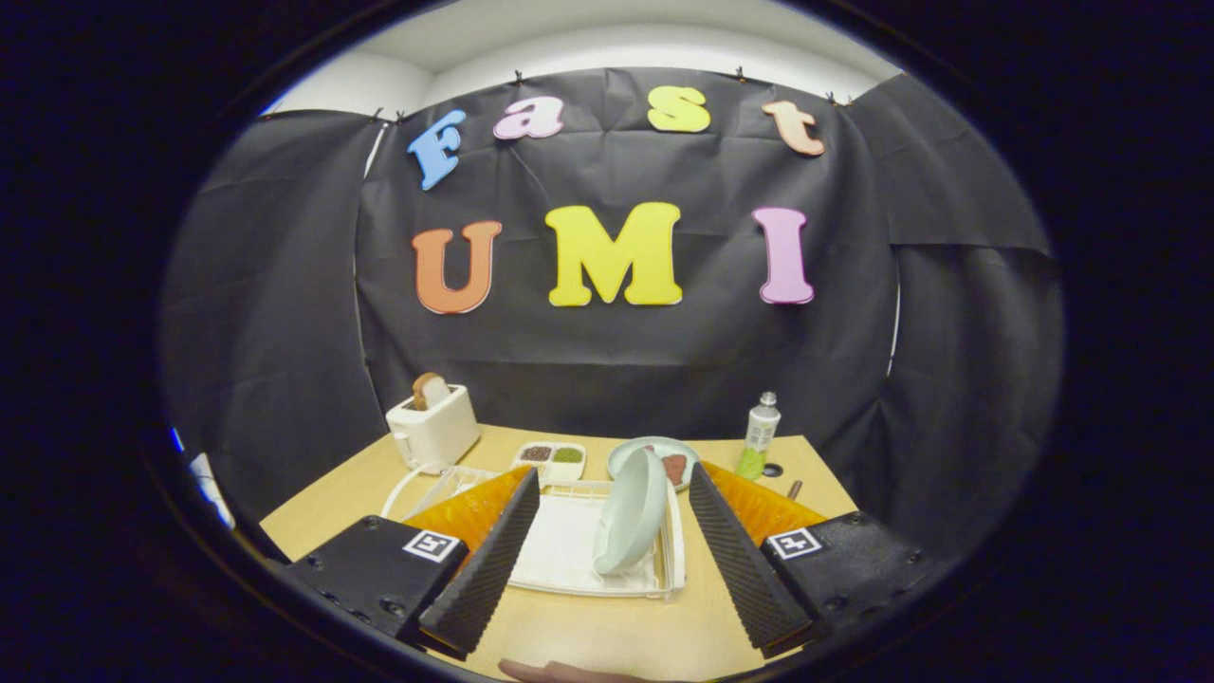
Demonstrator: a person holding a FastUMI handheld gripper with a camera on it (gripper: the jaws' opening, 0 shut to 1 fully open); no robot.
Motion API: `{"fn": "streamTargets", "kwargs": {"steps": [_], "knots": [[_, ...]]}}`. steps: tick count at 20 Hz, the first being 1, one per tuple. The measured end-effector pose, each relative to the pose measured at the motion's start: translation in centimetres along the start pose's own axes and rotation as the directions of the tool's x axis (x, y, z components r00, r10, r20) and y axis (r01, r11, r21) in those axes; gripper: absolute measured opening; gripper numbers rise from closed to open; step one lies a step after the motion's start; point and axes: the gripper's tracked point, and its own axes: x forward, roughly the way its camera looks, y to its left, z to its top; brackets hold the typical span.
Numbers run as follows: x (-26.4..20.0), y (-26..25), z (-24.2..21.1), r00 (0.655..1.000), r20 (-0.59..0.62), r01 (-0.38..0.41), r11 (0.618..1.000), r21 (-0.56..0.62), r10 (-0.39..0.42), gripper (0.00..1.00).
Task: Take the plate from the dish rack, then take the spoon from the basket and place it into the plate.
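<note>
While gripper [615, 493] hovers wide open above table's near edge, pale plate [631, 512] stands on edge in white dish rack [569, 550], between fingers, touching neither. Bare wooden table [607, 636] lies near side of rack. Toward far edge: toaster [433, 432] with bread slice at far left corner, divided dish [551, 459], second plate [664, 457] with food, bottle [761, 436] at far right.

Hand-held gripper [615, 493] fingers spread; plate [630, 512] upright in dish rack [664, 569], seemingly untouched.
</note>
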Motion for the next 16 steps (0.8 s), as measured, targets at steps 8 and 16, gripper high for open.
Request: {"fn": "streamTargets", "kwargs": {"steps": [8, 16], "knots": [[8.6, -0.7, -1.8, 0.957, -0.280, 0.060, 0.996, -0.069, -0.077, 1.00], [15.7, -5.4, -3.3, 0.854, -0.485, 0.171, 0.982, -0.083, -0.189, 0.99]]}}
